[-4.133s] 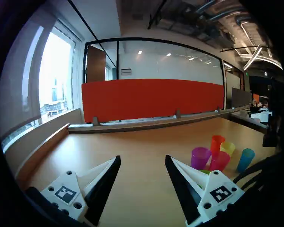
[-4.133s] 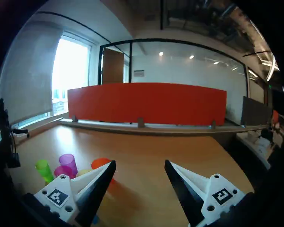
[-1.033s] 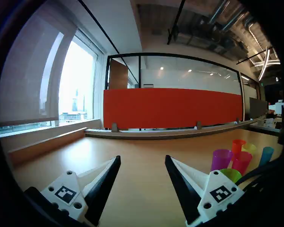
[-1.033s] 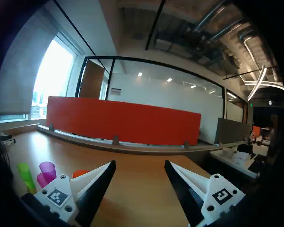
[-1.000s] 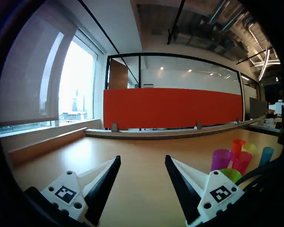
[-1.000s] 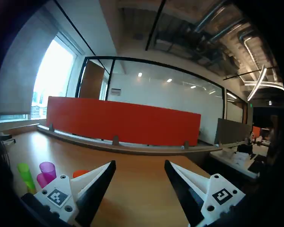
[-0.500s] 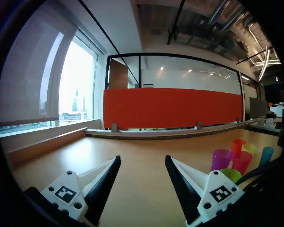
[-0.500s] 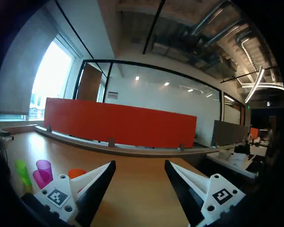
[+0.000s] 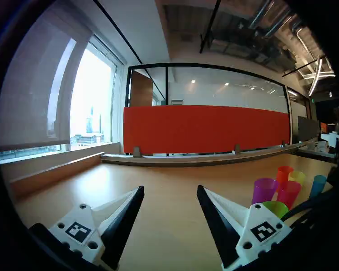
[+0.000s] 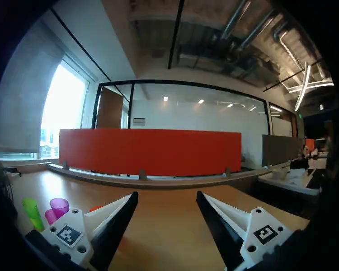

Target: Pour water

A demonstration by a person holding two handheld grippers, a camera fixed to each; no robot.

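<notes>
1. In the left gripper view, the left gripper (image 9: pixel 169 187) hangs over the wooden table (image 9: pixel 169 174), its jaws wide apart and empty. To its right stands a cluster: purple cup (image 9: pixel 263 189), pink cup (image 9: pixel 287 193), orange cup (image 9: pixel 284 174), yellow cup (image 9: pixel 297 177), blue cup (image 9: pixel 317 185) and green cup (image 9: pixel 273 207).
2. In the right gripper view, the right gripper (image 10: pixel 166 194) is equally wide and empty. The green, purple and pink cups sit low at its left, and a neighbouring desk (image 10: pixel 287 178) lies at its right.
3. Every cup stands upright, mouth up, long axis vertical.
</notes>
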